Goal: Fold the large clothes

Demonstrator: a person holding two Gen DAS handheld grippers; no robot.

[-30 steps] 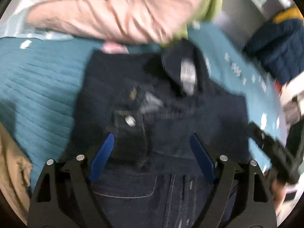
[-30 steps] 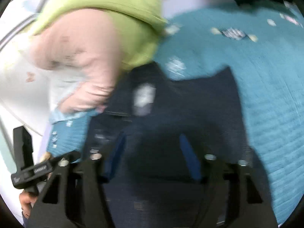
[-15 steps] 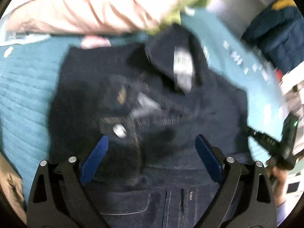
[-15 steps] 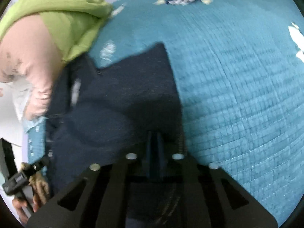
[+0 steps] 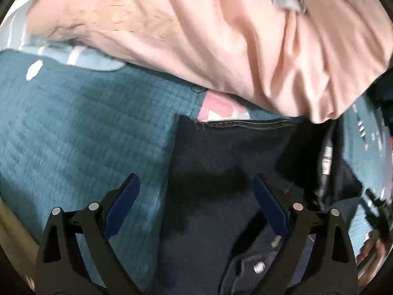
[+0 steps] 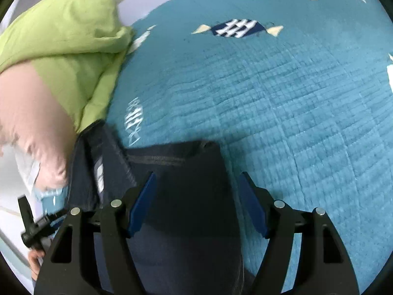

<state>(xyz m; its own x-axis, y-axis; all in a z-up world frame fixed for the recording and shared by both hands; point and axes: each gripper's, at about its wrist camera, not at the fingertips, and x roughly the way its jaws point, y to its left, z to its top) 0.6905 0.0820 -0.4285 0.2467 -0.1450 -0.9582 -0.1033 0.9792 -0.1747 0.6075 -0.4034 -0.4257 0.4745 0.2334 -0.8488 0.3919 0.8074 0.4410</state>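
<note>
We see dark jeans (image 5: 221, 162) lying on a teal quilt (image 5: 81, 132). In the left wrist view our left gripper (image 5: 196, 201) has its jaws spread wide, holding nothing. The jeans fill the frame from about 12 o'clock of the gripper down to 6 o'clock; the left edge of the denim runs between the two blue pads, so the left finger (image 5: 121, 206) hangs over bare quilt and the right finger (image 5: 270, 209) over denim. A stitched hem lies flat at 12 o'clock, and a metal button (image 5: 258, 267) sits at about 5 o'clock, near the right finger's base. A white label (image 5: 326, 157) shows at 2 o'clock. A pink garment (image 5: 221, 36) is bunched across the top, its lower edge overlapping the jeans at 1 o'clock.

In the right wrist view our right gripper (image 6: 196, 201) is likewise open wide and empty. The folded end of the jeans (image 6: 186, 196) lies straight between and beneath the pads, its hem at 12 o'clock. The quilt (image 6: 282, 110) spreads from 12 to 4 o'clock. A lime green garment (image 6: 66, 41) and the pink garment (image 6: 29, 113) sit at 10 o'clock, touching the jeans there.
</note>
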